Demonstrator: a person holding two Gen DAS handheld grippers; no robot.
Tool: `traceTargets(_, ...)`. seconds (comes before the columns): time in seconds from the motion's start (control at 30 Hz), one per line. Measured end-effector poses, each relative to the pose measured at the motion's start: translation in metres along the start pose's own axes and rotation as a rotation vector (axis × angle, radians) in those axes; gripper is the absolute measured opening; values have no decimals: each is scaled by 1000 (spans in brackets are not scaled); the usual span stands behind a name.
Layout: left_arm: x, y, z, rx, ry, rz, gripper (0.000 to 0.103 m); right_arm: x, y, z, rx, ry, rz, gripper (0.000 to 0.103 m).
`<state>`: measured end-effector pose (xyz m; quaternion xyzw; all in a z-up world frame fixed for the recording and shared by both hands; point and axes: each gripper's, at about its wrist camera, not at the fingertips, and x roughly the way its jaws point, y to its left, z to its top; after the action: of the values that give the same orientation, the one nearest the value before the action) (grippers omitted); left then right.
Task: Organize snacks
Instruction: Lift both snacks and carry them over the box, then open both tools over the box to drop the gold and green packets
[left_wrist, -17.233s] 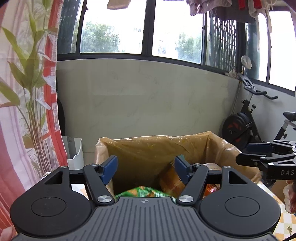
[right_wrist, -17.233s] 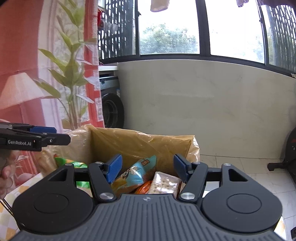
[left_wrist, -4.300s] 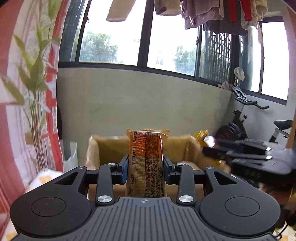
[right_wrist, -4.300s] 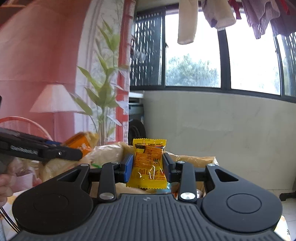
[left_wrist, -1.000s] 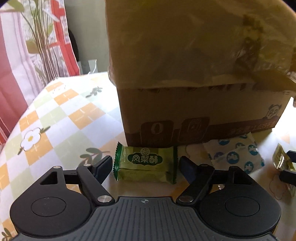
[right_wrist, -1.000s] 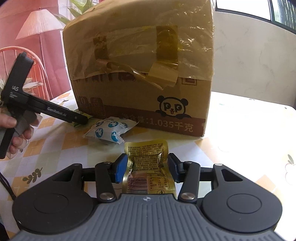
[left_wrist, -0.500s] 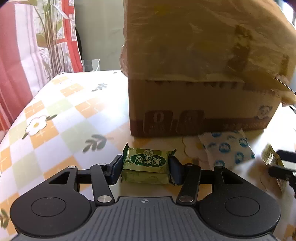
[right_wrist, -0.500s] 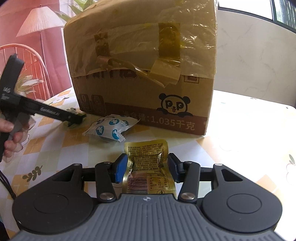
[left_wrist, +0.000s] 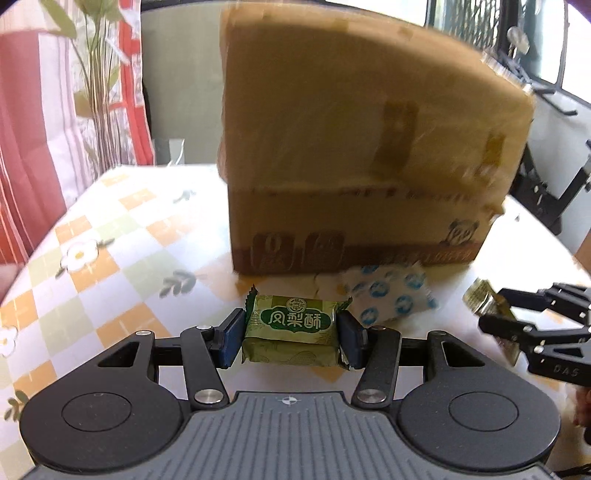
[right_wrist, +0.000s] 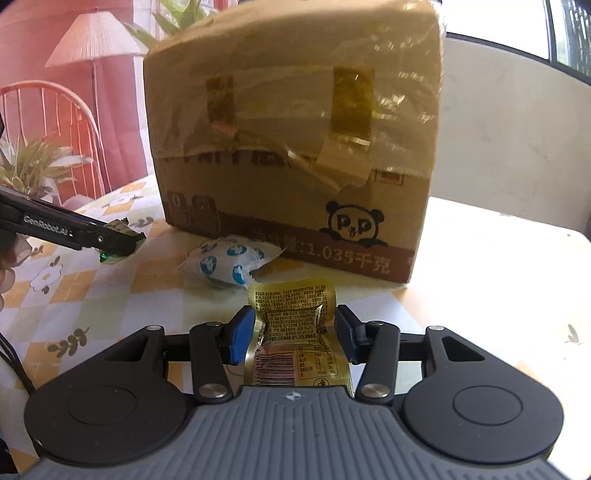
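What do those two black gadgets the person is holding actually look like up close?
Each tool, left and right, is matte black plastic: a ribbed grey-black body flanked by two round discs, with linkage arms on silver pivot screws leading to blue pads. Seen from the side, the left one reads "GenRobot.AI" in white; the right shows "DAS". A thin dark cable trails by the left one.

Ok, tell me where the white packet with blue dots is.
The white blue-dotted packet lies on the checked tablecloth against the cardboard box front, between both grippers' snacks.

I see a checked floral tablecloth (left_wrist: 92, 236) ahead. A red-and-white leaf-print curtain (left_wrist: 55, 110) hangs at left. A curved orange metal chair back (right_wrist: 55, 122) stands beside a painted lamp mural (right_wrist: 96, 37).
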<state>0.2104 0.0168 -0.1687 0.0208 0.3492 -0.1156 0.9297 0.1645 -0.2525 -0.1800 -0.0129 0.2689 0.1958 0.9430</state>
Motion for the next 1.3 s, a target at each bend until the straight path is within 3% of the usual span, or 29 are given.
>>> traceTargets(0.17, -25, -6, 29, 51, -105, -28, 56, -33, -3, 31, -4, -89, 33, 50)
traceTargets(0.37, -51, -13, 75, 66, -237, -61, 56, -71, -12, 105, -12, -280, 67, 50)
traceTargets(0.57, -58, -24, 133, 112, -355, -78, 57, -58, -19, 179, -81, -359, 56, 50)
traceTargets(0.73, -25, -28, 175, 95, -342, -79, 57, -6, -30, 220, -60, -287, 18, 50)
traceTargets(0.9, 12, -29, 197, 80, -272, -38, 57, 34, -36, 235, -82, -186, -74, 50)
traceTargets(1.07, 29, -35, 203, 92, -244, -11, 60, 43, -40, 233, -59, -156, -82, 52)
traceTargets(1.23, 23, -25, 203, 83, -245, -9, 75, 38, -41, 229, -65, -125, -75, 60)
traceTargets(1.3, 17, -24, 201, 95, -250, -6, 76, 30, -41, 225, -56, -133, -75, 68)
